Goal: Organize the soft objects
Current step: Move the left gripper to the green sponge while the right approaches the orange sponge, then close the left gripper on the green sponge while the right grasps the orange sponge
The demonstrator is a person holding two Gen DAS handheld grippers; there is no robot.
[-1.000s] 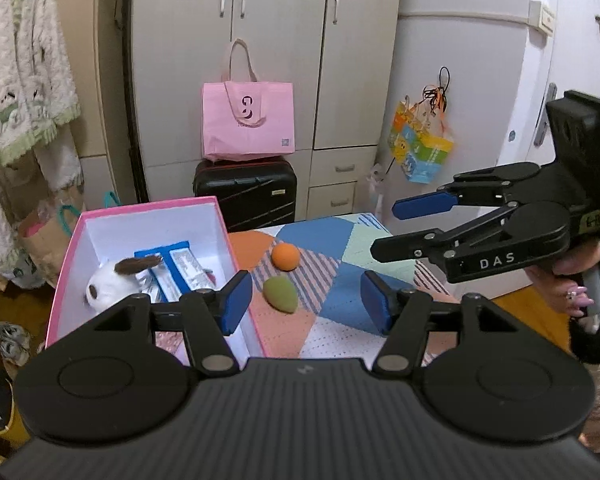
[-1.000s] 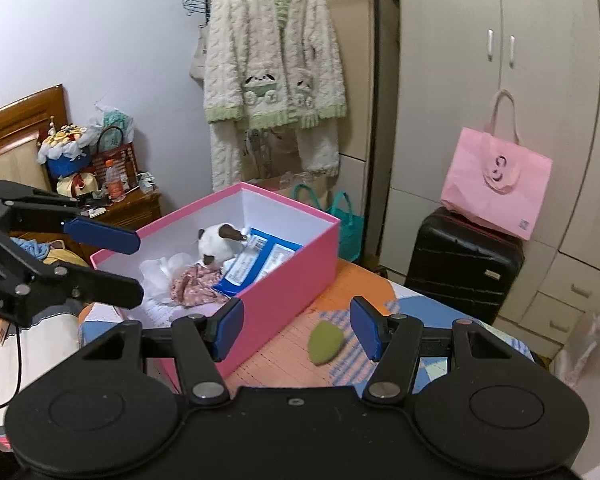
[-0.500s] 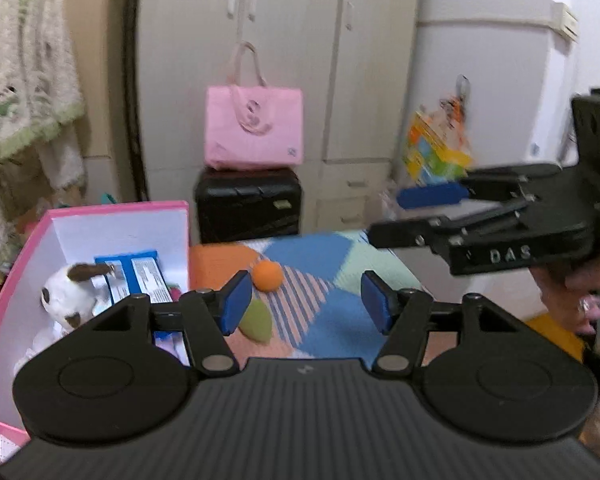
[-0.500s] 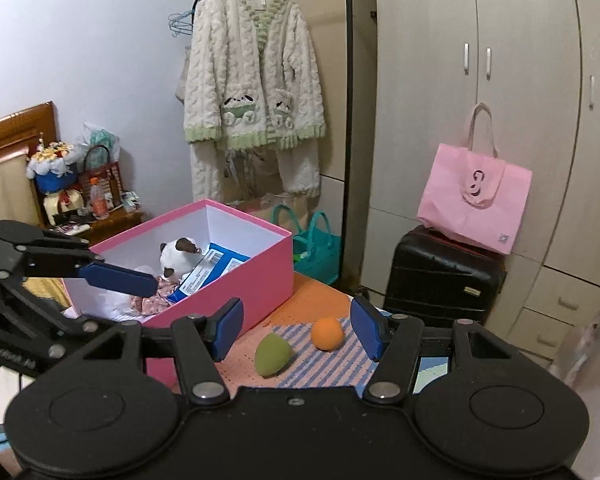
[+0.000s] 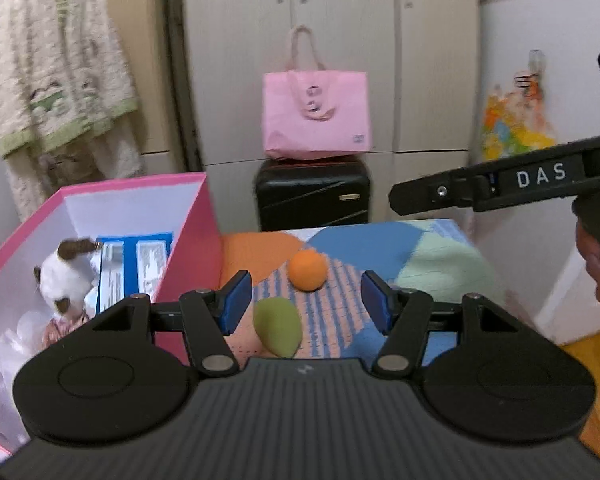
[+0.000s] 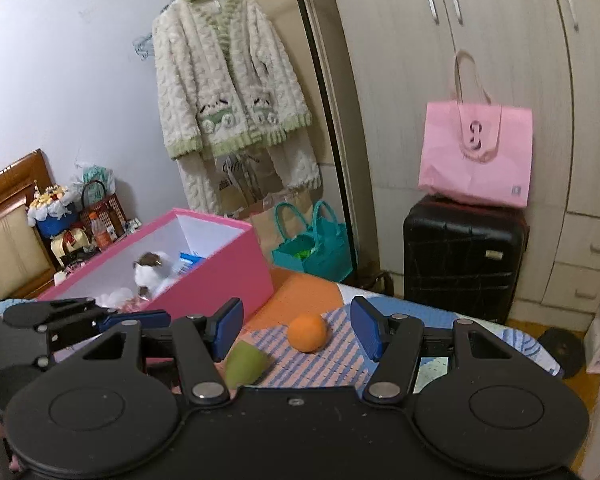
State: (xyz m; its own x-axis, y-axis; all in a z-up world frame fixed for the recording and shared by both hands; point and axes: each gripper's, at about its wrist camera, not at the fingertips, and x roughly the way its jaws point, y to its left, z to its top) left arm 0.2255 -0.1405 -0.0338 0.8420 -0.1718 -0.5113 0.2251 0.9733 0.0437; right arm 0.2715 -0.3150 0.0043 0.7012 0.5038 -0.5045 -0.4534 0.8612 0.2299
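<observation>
An orange ball and a green teardrop sponge lie on a patchwork cloth beside a pink box. The box holds a white and brown plush toy, blue packets and other soft items. My left gripper hovers open above the sponge and ball, nothing between its blue pads. My right gripper is open too, its view framing the orange ball and the sponge. The right gripper also crosses the left view's upper right edge.
A black suitcase with a pink tote bag stands behind the cloth, before a wardrobe. A fluffy cardigan hangs at left, teal bags below it. A person's hand shows at right.
Both grippers have come down and forward toward the cloth, so the ball and sponge now sit closer and lower in view. Neither gripper's opening has changed.
</observation>
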